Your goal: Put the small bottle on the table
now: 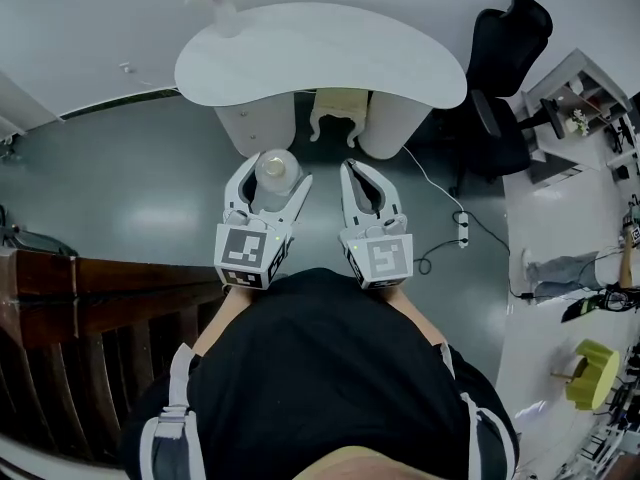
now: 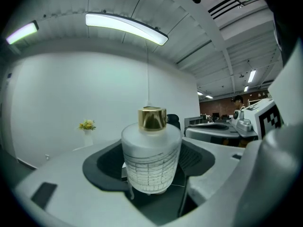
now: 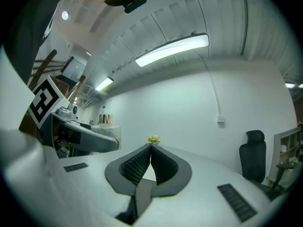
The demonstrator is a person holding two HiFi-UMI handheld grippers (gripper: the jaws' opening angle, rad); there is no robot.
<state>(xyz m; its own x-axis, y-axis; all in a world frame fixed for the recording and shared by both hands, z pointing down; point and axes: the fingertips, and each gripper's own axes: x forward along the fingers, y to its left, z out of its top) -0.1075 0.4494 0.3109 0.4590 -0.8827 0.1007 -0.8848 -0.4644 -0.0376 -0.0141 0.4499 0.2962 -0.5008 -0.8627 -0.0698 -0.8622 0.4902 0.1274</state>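
A white table (image 1: 320, 53) bears a vase of yellow flowers (image 1: 221, 6) at its edge.

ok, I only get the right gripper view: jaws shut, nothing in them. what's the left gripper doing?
Observer: The left gripper holds the small bottle upright, gold cap on top, with the jaws on its frosted body.
Operator: over the table?
Observer: No. In the head view the bottle sits short of the near edge of the white table, above the floor.
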